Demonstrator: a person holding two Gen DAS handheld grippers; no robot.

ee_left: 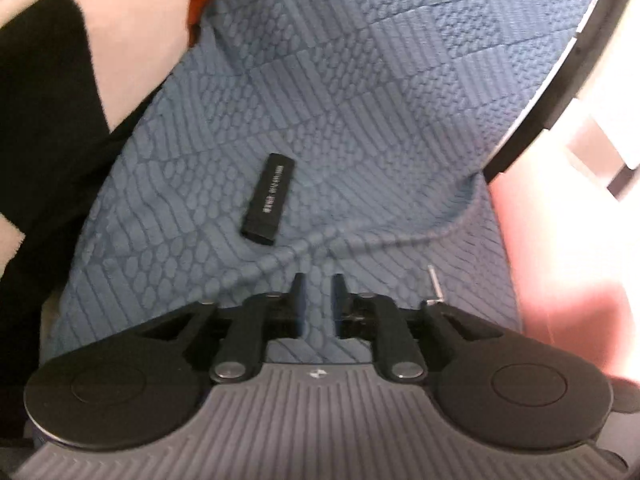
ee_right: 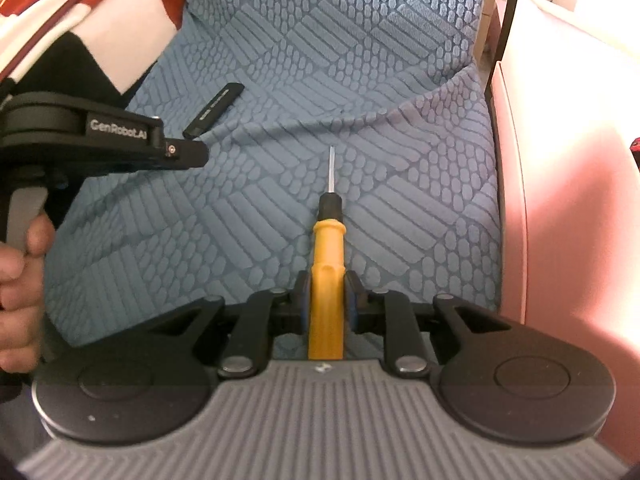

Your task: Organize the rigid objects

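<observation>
My right gripper (ee_right: 327,276) is shut on the handle of a yellow screwdriver (ee_right: 325,240). Its thin metal shaft points away from me over a blue textured cloth (ee_right: 360,80). A black rectangular stick (ee_left: 269,199) with pale lettering lies flat on the cloth, ahead of my left gripper (ee_left: 319,280) and a little to its left. That gripper stands open by a narrow gap, with only cloth showing between its fingers. The right wrist view shows the left gripper (ee_right: 192,154) side-on at the left, just short of the black stick (ee_right: 216,109). A thin metal tip (ee_left: 434,284) shows to the right of the left fingers.
A pink surface (ee_right: 560,200) borders the cloth on the right. A black round rim (ee_left: 560,92) curves across the upper right of the left wrist view. A person's hand (ee_right: 20,272) holds the left gripper's handle, under a red, white and black sleeve (ee_right: 80,8).
</observation>
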